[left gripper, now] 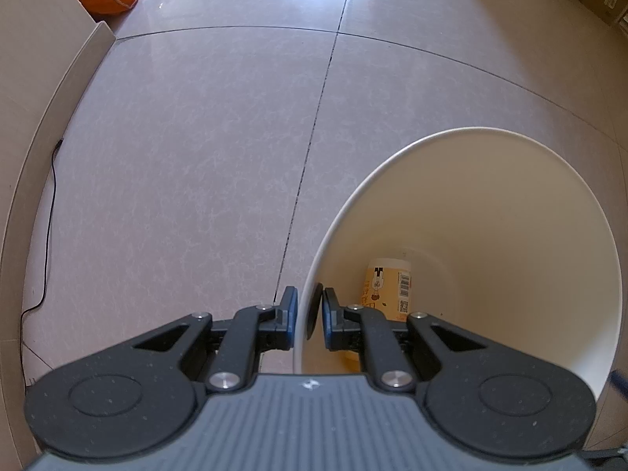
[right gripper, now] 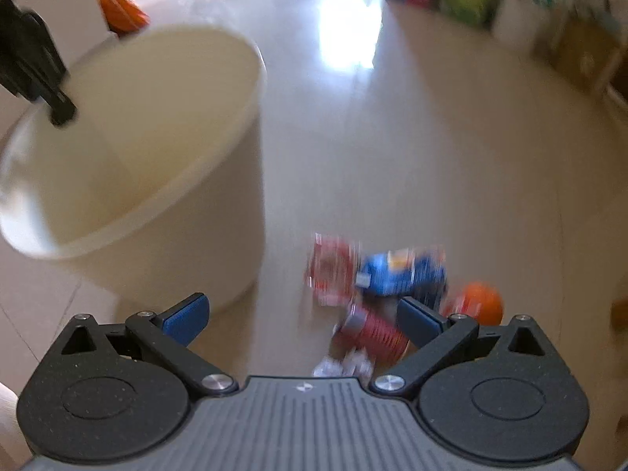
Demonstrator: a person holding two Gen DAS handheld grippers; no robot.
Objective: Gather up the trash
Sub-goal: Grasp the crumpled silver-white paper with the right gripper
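Right, left gripper (left gripper: 309,310) jaws pinched on the bin (left gripper: 510,196) rim; right gripper (right gripper: 302,314) jaws wide, empty. Wrappers (right gripper: 376,274) lower right: light, crinkly, slippery, so grab mid-body.

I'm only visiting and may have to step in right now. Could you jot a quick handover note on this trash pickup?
Left hand-held gripper: shut on the rim of the cream bin, holding it steady.
Right hand-held gripper: open, empty, aimed down at the litter.
In the bin: one yellow cup.
On the floor beside the bin: a red packet, a blue packet, a red ribbed can, an orange ball-like item and white scraps; this view is blurred.
Done: the cup is binned.
Left: pick up the pile, piece by piece.
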